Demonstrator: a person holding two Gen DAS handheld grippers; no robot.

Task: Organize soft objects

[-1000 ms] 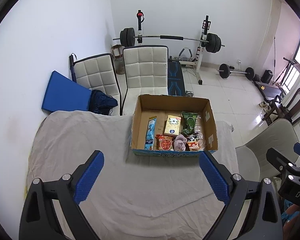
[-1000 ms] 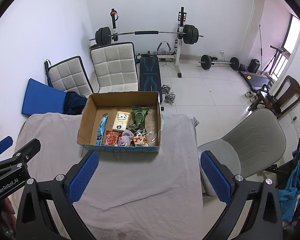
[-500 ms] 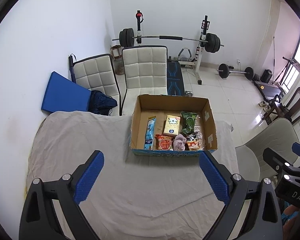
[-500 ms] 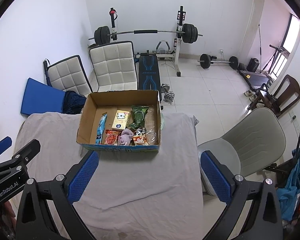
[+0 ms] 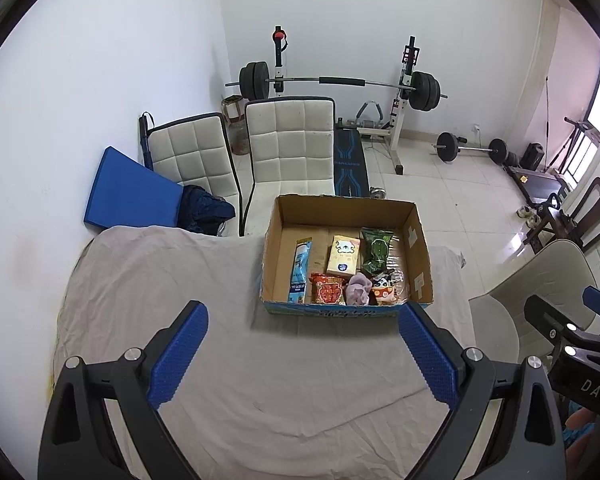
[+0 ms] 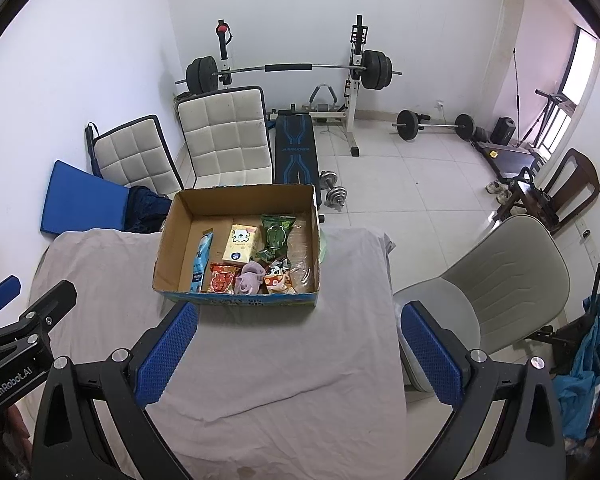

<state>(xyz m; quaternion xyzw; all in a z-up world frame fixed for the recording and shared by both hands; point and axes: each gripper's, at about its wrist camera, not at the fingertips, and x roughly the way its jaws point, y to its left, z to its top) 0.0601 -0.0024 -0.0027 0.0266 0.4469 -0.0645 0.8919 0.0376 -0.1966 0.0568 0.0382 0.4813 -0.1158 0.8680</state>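
Note:
An open cardboard box point(image 5: 420, 248) point(image 6: 168, 248) stands on the far part of a table covered with a grey cloth point(image 5: 172, 280) point(image 6: 284, 352). Inside lie a blue packet point(image 5: 300, 270), a yellow tissue pack point(image 5: 343, 255), a green packet point(image 5: 376, 250), a red snack packet point(image 5: 327, 289), a purple soft cloth point(image 5: 358, 289) point(image 6: 249, 278) and a small cow plush point(image 5: 382, 289). My left gripper point(image 5: 304, 354) is open and empty, above the cloth in front of the box. My right gripper point(image 6: 298, 354) is open and empty, nearer the table's right edge.
A grey chair point(image 6: 496, 280) stands right of the table. Two white padded chairs point(image 5: 288, 144) and a blue mat point(image 5: 128, 192) stand behind it. A barbell rack point(image 5: 340, 80), a bench and dumbbells point(image 6: 334, 190) are on the tiled floor beyond.
Both grippers have drifted very slightly; the box sits marginally farther left in both views. Nothing was taken hold of or let go.

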